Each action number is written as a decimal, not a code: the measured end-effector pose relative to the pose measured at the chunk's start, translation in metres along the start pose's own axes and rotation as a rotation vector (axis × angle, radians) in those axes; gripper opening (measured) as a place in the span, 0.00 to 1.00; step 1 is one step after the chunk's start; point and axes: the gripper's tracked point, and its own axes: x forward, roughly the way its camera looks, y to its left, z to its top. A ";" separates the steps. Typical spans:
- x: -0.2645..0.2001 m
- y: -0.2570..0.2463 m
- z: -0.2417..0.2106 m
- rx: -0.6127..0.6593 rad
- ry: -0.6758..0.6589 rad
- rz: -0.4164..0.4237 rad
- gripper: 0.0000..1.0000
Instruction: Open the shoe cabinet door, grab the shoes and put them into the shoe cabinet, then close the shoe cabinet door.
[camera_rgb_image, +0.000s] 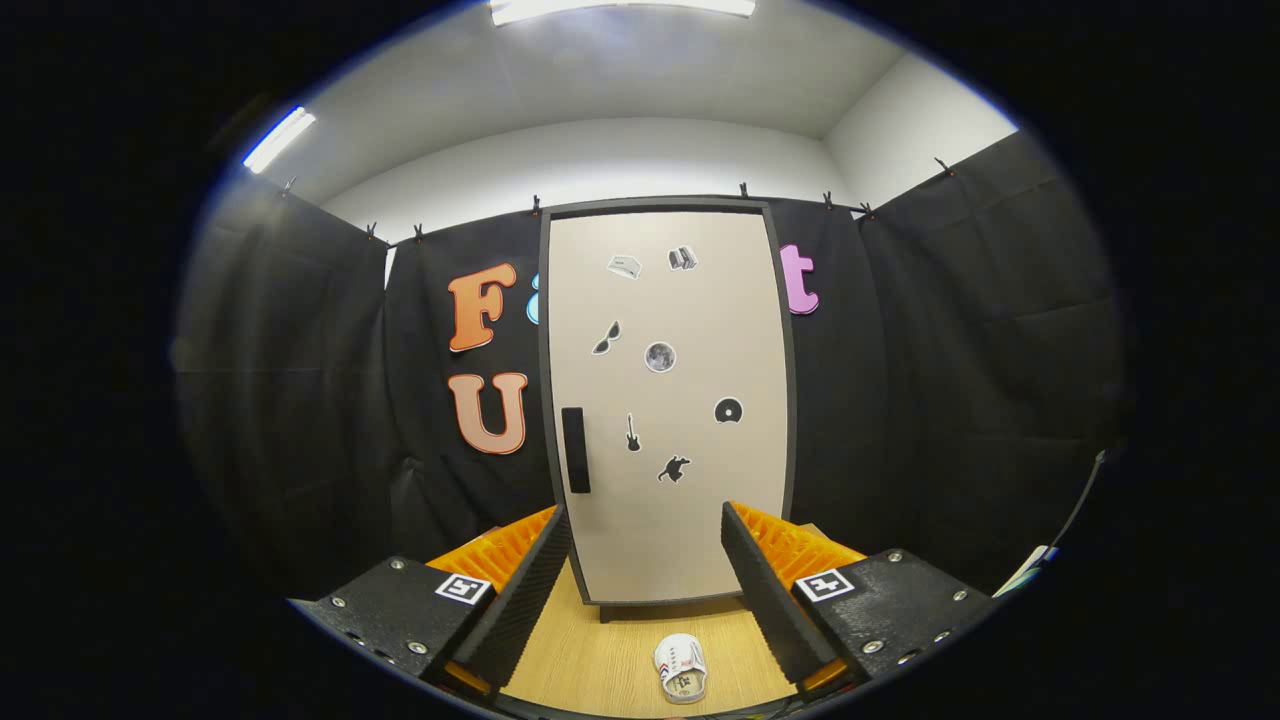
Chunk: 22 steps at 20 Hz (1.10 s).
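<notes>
The gripper (647, 560) is spread wide with nothing between its fingers. The shoe cabinet door (668, 400) stands shut straight ahead, its dark handle (575, 450) low by the near-left edge, the place to hook and pull. A small shoe (681, 667) lies on the wooden floor (600, 660) between the fingers; it is probably light and soft, best pinched across its sides.

A smooth, matt door (668, 400) was seen beyond the open fingers (520, 585). Ribbed pads were seen on them. Pale wood grain was shown by the table (600, 665) between them.
</notes>
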 end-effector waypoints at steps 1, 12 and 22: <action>0.002 0.003 0.000 0.010 -0.001 0.004 0.95; 0.104 0.055 0.010 0.048 -0.078 0.044 0.94; 0.261 0.105 -0.033 -0.013 -0.053 0.055 0.94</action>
